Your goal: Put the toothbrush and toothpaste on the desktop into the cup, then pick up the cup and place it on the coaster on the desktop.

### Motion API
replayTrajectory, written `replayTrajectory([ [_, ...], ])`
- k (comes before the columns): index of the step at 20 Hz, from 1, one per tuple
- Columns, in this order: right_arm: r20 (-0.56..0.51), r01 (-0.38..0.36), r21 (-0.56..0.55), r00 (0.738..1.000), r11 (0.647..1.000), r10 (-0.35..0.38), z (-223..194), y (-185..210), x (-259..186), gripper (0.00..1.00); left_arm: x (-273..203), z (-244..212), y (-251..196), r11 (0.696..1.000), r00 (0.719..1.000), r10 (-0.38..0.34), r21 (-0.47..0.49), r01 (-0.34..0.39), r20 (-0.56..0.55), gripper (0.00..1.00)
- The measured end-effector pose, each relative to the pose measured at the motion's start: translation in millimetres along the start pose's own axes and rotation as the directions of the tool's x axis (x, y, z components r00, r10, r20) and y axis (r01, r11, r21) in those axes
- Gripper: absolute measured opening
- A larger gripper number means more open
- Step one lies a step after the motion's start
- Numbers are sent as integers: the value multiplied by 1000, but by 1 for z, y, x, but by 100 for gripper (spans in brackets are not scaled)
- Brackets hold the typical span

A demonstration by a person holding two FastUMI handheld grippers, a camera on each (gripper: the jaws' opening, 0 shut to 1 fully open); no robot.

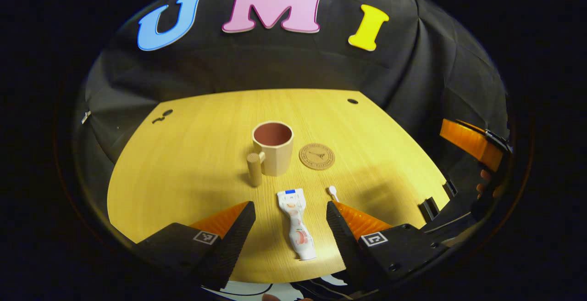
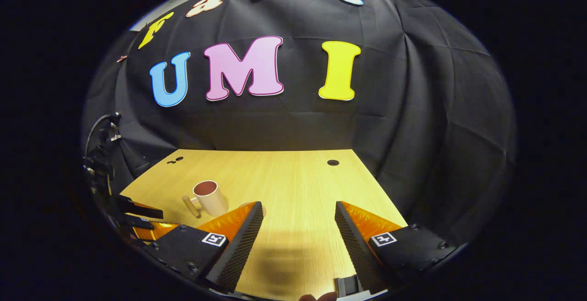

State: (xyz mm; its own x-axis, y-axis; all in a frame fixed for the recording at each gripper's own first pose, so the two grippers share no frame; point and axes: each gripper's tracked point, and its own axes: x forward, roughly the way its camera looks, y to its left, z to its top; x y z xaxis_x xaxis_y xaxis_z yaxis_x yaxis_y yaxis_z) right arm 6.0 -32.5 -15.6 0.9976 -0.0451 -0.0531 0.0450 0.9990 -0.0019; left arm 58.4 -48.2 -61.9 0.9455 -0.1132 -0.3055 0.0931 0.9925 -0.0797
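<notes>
Left gripper (image 1: 290, 218): wide open, empty, fingers either side of the toothpaste (image 1: 297, 224).
Right gripper (image 2: 298, 227): wide open, empty.
Cup (image 1: 273, 147): upright on worktop (image 1: 183, 163).
Coaster (image 1: 317, 156): just right of cup.
Toothbrush (image 1: 333, 193): near cup, mostly hidden.

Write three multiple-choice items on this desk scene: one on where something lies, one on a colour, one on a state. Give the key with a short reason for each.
1. Where does the toothpaste lie in the left gripper view?
A. Inside the cup
B. Flat on the desktop between the left gripper's fingers
C. On the coaster

2. What colour is the inside of the cup?
A. Reddish brown
B. Bright green
C. Blue

3. How does the right gripper stand?
A. Shut on the toothbrush
B. Shut on the cup's handle
C. Open, holding nothing

Key:
1 B: the tube lies flat on the desktop, in the gap of the left gripper, nearer than the cup.
2 A: the cup's interior shows reddish brown against its beige outer wall.
3 C: its fingers stand wide apart over bare wood.
</notes>
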Motion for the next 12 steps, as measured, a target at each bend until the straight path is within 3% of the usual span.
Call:
replayTrajectory([
  [6,-18,20,2,1000,1000,-20,-6,-9,-2,97,54,-43,-3,1000,976,26,17,-23,-216,96],
  [12,-37,39,9,999,999,-39,-11,-17,-5,97,85,-62,-7,999,949,53,9,-53,-312,87],
])
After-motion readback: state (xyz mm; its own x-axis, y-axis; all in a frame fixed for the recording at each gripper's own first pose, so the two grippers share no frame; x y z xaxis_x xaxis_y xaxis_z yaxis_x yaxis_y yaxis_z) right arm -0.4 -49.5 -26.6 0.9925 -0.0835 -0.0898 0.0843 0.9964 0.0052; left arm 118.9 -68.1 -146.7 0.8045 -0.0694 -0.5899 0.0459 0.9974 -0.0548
